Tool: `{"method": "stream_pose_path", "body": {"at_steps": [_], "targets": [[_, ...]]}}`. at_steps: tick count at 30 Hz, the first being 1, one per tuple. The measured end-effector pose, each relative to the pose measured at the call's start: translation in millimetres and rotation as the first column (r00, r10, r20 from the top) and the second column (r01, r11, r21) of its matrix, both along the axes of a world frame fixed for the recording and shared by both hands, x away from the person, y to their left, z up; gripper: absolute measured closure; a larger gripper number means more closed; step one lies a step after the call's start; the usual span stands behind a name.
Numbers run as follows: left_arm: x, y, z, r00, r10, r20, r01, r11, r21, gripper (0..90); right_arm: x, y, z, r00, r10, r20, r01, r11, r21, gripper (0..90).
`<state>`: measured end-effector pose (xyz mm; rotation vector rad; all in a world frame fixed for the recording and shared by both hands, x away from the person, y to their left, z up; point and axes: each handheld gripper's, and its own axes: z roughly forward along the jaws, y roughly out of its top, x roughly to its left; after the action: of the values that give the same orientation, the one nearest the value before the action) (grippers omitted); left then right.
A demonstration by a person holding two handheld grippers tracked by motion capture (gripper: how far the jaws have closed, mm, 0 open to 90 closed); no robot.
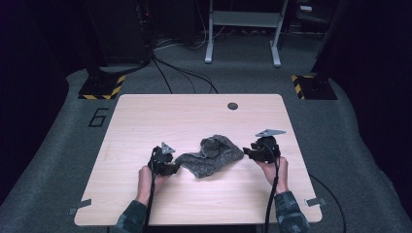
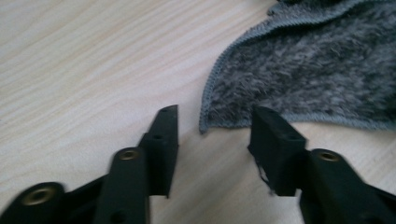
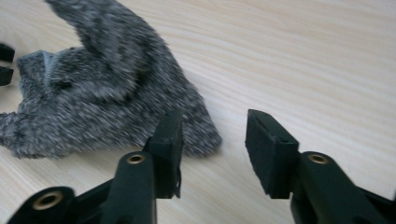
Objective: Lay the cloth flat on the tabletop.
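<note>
While I hold both tools low over the light wood surface [image 1: 145, 204], the grey carpeted floor [image 1: 369, 145] spreads round it, with a white metal frame [image 1: 243, 29] at the back and yellow-black striped base plates [image 1: 102, 87] off the far corners. Surface has a small dark round grommet [image 1: 232, 106] near its far edge.

Grey fluffy cloth [image 1: 211, 155] lies crumpled on the surface, near-centre, between my two hands; one part is bunched up and raised toward the far side, one flat corner runs out toward my left.

My left gripper [image 1: 171, 166] sits at that flat corner. In the left gripper view the jaws stand apart, nothing pinched between them; the stitched cloth corner [image 2: 219, 119] lies on the wood just ahead of the gap, closer to the right-hand finger [image 2: 275, 144]. Whether the pad brushes the hem I can't tell.

My right gripper [image 1: 248, 151] is at the cloth's other end, just beside it. In the right gripper view its jaws are also apart, with bare wood in the gap; the cloth's fuzzy edge [image 3: 140, 102] lies behind the left-hand finger [image 3: 168, 149], not clamped. The other gripper's black tips [image 3: 5, 63] show at that view's far left edge, beyond the cloth.

Camo-pattern sleeves [image 1: 290, 213] on both forearms, black cables [image 1: 269, 204] trailing back toward me.
</note>
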<state>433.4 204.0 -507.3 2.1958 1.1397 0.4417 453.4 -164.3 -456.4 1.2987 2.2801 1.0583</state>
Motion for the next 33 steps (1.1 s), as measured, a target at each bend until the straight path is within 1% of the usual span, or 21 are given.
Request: {"method": "stream_pose_path", "body": {"at_steps": [1, 2, 4, 5, 7, 9, 10, 11, 13, 17, 19, 21, 22, 25, 26, 27, 28, 29, 31, 32, 33], "targets": [[1.9, -1.3, 0.5, 1.0, 0.002, -0.003, -0.002, 1.0, -0.003, 47.7, 3.0, 6.0, -0.6, 0.9997, 0.024, 0.003, -0.024, 1.0, -0.008, 48.2], [3.3, -3.1, 0.6, 1.0, 0.003, 0.004, -0.003, 1.0, 0.008, 47.5, 6.1, 12.1, -1.6, 0.9991, 0.043, -0.008, -0.043, 0.999, -0.027, 47.0], [6.4, -6.7, -0.6, 1.0, -0.005, -0.006, 0.005, 0.9996, 0.028, 51.1, 12.3, 24.4, -6.6, 0.9981, 0.055, -0.026, -0.056, 0.998, -0.036, 44.7], [7.5, -7.9, -1.9, 0.9999, -0.012, -0.004, 0.012, 0.9995, 0.03, 55.7, 16.7, 28.5, -10.6, 0.9968, 0.069, -0.041, -0.071, 0.997, -0.039, 45.2], [7.9, -8.6, -2.5, 0.9999, -0.017, -0.001, 0.017, 0.9996, 0.02, 66.2, 24.0, 35.2, -19.0, 0.9943, 0.081, -0.07, -0.085, 0.995, -0.059, 53.6], [7.5, -9.5, -2.7, 0.9997, -0.017, 0.017, 0.017, 0.9992, 0.037, 76.9, 28.2, 40.9, -27.9, 0.992, 0.074, -0.103, -0.081, 0.994, -0.071, 65.2], [7.0, -9.4, -2.7, 0.9998, -0.013, 0.014, 0.013, 0.9992, 0.037, 85.6, 29.4, 43.1, -34.8, 0.9913, 0.071, -0.11, -0.082, 0.992, -0.093, 73.1], [6.7, -9.1, -3.0, 0.9998, -0.013, 0.018, 0.012, 0.9992, 0.039, 85.6, 29.4, 43.1, -34.8, 0.9913, 0.071, -0.11, -0.082, 0.992, -0.093, 73.1], [6.2, -8.0, -3.3, 0.9995, -0.019, 0.024, 0.018, 0.999, 0.04, 87.9, 28.5, 42.8, -39.1, 0.9908, 0.066, -0.118, -0.078, 0.991, -0.105, 81.4], [4.3, -4.7, -3.4, 0.9996, -0.019, 0.019, 0.018, 0.9992, 0.035, 88.6, 23.6, 37.1, -43.5, 0.9916, 0.034, -0.125, -0.051, 0.989, -0.138, 89.1], [3.5, -2.8, -3.7, 0.9995, -0.018, 0.026, 0.017, 0.9992, 0.036, 88.7, 20.4, 31.3, -43.9, 0.9913, 0.02, -0.13, -0.039, 0.989, -0.144, 89.7], [2.5, -0.8, -3.6, 0.9996, -0.02, 0.018, 0.019, 0.9994, 0.028, 88.6, 16.4, 24.5, -43.4, 0.9907, 0.003, -0.136, -0.024, 0.989, -0.149, 89.7], [2.0, 0.2, -3.3, 0.9996, -0.02, 0.018, 0.019, 0.9992, 0.034, 88.6, 14.3, 21.2, -43.3, 0.9903, -0.001, -0.139, -0.022, 0.987, -0.161, 89.7], [1.1, 2.4, -3.4, 0.9996, -0.018, 0.021, 0.018, 0.9995, 0.028, 88.3, 8.4, 12.2, -42.5, 0.9896, -0.011, -0.144, -0.013, 0.986, -0.168, 88.5], [1.1, 2.9, -2.6, 0.9996, -0.021, 0.021, 0.02, 0.9995, 0.026, 87.7, 6.8, 10.4, -40.2, 0.99, -0.02, -0.14, -0.003, 0.986, -0.165, 85.6], [1.0, 2.6, -1.8, 0.9997, -0.014, 0.02, 0.013, 0.9997, 0.022, 85.0, 6.5, 8.2, -36.1, 0.992, -0.012, -0.126, -0.009, 0.987, -0.161, 80.6], [1.6, 2.4, -0.4, 0.9999, -0.015, 0.009, 0.014, 0.9998, 0.014, 75.8, 5.8, 7.8, -29.9, 0.9938, -0.002, -0.111, -0.013, 0.99, -0.137, 74.1], [2.0, 1.9, 0.0, 0.9999, -0.013, 0.01, 0.013, 0.9999, 0.007, 69.4, 5.9, 8.5, -22.4, 0.9957, 0.01, -0.092, -0.021, 0.993, -0.118, 67.1], [2.8, 0.8, 0.8, 0.9999, -0.016, 0.004, 0.016, 0.9998, 0.012, 58.2, 5.9, 14.6, -6.1, 0.9982, 0.037, -0.047, -0.041, 0.996, -0.082, 57.1], [3.6, 0.0, 0.0, 0.9999, -0.012, -0.006, 0.012, 0.9999, 0.004, 54.4, 6.4, 22.2, 6.6, 0.998, 0.061, -0.013, -0.062, 0.996, -0.068, 51.3], [4.4, -0.5, -0.7, 0.9998, -0.01, -0.016, 0.01, 1.0, 0.002, 51.8, 6.8, 29.5, 16.7, 0.9962, 0.087, 0.008, -0.086, 0.994, -0.073, 47.7]]}}
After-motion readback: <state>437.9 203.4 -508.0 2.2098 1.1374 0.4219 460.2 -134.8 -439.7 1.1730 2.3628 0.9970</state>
